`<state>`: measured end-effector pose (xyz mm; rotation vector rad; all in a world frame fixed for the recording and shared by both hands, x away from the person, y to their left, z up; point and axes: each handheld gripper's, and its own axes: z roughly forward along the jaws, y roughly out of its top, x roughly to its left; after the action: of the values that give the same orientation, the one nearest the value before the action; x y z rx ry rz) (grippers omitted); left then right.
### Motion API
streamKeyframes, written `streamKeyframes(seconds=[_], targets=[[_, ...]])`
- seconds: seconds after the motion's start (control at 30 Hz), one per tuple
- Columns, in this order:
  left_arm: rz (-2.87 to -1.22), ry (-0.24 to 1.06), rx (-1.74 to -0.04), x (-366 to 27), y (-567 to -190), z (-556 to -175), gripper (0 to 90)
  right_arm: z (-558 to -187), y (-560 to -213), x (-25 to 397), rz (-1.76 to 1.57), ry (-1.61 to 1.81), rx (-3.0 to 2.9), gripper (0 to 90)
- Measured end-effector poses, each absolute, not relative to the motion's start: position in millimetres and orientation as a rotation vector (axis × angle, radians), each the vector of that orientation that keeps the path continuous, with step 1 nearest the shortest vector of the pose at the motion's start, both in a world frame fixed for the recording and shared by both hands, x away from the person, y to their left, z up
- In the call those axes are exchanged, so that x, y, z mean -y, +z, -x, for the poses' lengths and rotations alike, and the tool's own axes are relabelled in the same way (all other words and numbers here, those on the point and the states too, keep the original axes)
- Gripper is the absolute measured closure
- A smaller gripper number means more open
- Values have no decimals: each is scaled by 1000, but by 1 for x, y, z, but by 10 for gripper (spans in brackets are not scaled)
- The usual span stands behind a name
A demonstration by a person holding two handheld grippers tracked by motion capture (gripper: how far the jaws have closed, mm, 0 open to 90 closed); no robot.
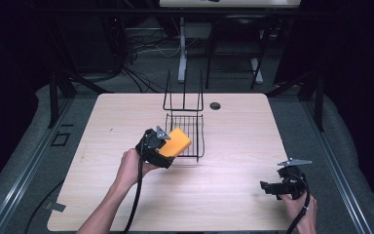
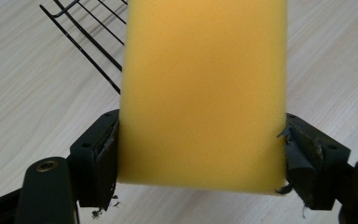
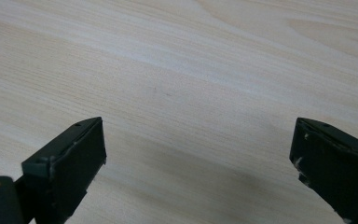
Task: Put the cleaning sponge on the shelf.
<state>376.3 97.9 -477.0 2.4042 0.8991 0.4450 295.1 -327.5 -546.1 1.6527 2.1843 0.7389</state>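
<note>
While the left tongs (image 1: 168,146) gripped the yellow sponge (image 1: 177,142) just short of the wire rack (image 1: 195,127) ahead of them, placing it seemingly remained, and the right tongs (image 1: 271,187) hung open, empty.

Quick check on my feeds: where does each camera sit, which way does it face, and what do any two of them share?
High view: above the person's side, facing forward and down on the table; both forearms, left gripper and right gripper show.
Left gripper view: rides the left gripper, looking along its fingers clamped on the yellow sponge.
Right gripper view: rides the right gripper, looking past its spread fingers at bare wood.
Shared: high and left gripper views both show the sponge and wire rack.
</note>
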Motion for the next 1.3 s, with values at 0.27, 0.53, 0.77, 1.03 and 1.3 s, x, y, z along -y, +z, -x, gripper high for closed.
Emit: streamKeyframes(seconds=[0.27, 0.53, 0.77, 1.03, 1.3], targets=[[-2396, 464, -902, -95, -482, -385, 228, -295, -546, 327, -1656, 739, -2185, 32], [-2371, 455, -895, -87, -482, -394, 228, -295, -546, 327, -1653, 734, -2192, 32], [-2368, 452, -905, -82, -488, -401, 228, -295, -547, 326, -1650, 741, -2189, 33], [-2351, 464, -931, -81, -495, -409, 227, -295, -546, 326, -1648, 745, -2194, 33], [-2344, 466, -967, -81, -502, -417, 227, -295, -544, 328, -1640, 706, -2209, 33]])
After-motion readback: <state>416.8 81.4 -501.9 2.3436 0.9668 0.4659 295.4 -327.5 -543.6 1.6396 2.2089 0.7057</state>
